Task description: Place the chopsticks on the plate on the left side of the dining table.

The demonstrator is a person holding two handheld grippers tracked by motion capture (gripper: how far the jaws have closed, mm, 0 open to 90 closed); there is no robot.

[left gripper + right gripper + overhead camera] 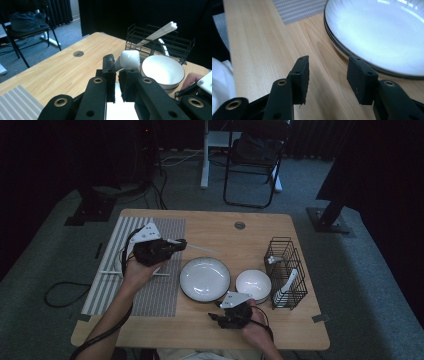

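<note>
My left gripper (pixel 182 243) (pixel 117 65) hovers over the striped mat (pixel 150 290), with its jaws shut on a thin white stick-like utensil (pixel 202 249) (pixel 130 60) that juts right toward the plate. The white plate (pixel 205 279) (pixel 382 32) sits mid-table, with a white bowl (pixel 253 285) (pixel 162 70) to its right. My right gripper (pixel 214 316) (pixel 328 72) stands open and empty low over bare wood, just by the plate's near rim.
A black wire rack (pixel 286 270) (pixel 185 42) at the right holds a white spoon (pixel 290 280) and white chopsticks (pixel 160 32). Another white stick (pixel 135 273) lies on the mat under the left hand. A folding chair (pixel 252 165) stands beyond the table.
</note>
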